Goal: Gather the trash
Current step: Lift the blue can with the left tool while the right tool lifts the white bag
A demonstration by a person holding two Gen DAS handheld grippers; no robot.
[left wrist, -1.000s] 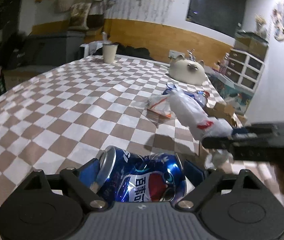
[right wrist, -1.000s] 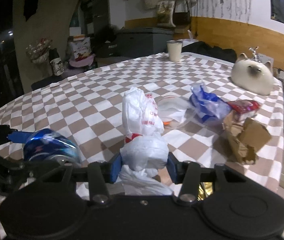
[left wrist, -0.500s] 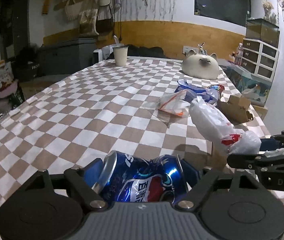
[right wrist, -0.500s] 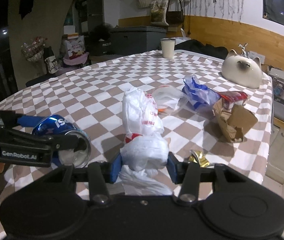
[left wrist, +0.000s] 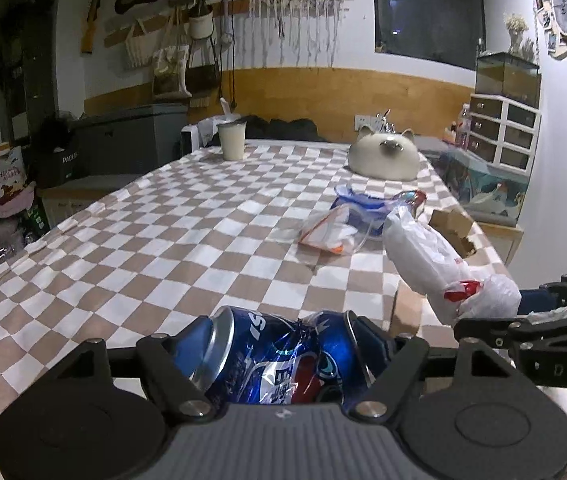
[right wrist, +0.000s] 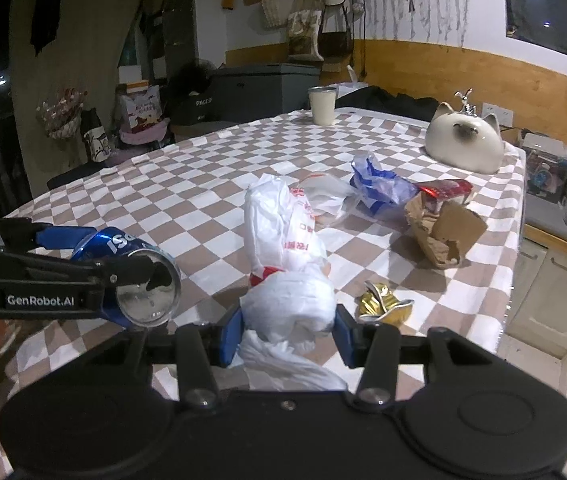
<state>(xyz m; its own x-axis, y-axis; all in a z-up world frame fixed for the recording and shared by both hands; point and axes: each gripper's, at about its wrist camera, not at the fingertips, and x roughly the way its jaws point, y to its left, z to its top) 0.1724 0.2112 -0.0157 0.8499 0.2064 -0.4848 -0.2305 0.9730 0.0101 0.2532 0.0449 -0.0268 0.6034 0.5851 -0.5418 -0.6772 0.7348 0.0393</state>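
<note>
A dented blue Pepsi can [left wrist: 267, 364] lies crosswise between the pads of my left gripper [left wrist: 283, 336], held just above the checkered tablecloth [left wrist: 171, 240]. The jaws are closing and the can's middle is buckled. In the right wrist view the same can [right wrist: 115, 240] shows end-on in the left gripper [right wrist: 119, 252] at the left. My right gripper [right wrist: 287, 332] is shut on the knotted neck of a white plastic bag [right wrist: 279, 232] with red print, which stands up from the pads. The left wrist view shows that bag [left wrist: 423, 256] and the right gripper [left wrist: 495, 308] at the right edge.
Loose on the cloth lie a clear zip bag [right wrist: 323, 196], a blue-and-white bag [right wrist: 379, 188], a red packet [right wrist: 443, 190], torn brown cardboard [right wrist: 439, 232] and a crushed gold piece [right wrist: 383, 304]. A cat-shaped ornament [right wrist: 463, 144] and a cup [right wrist: 323, 106] stand at the far end. The table's edge runs close on the right.
Both grippers have drawn back and slightly up with their loads. The can is more crumpled between the left pads. The left view has levelled, and the gold piece has come into the right view.
</note>
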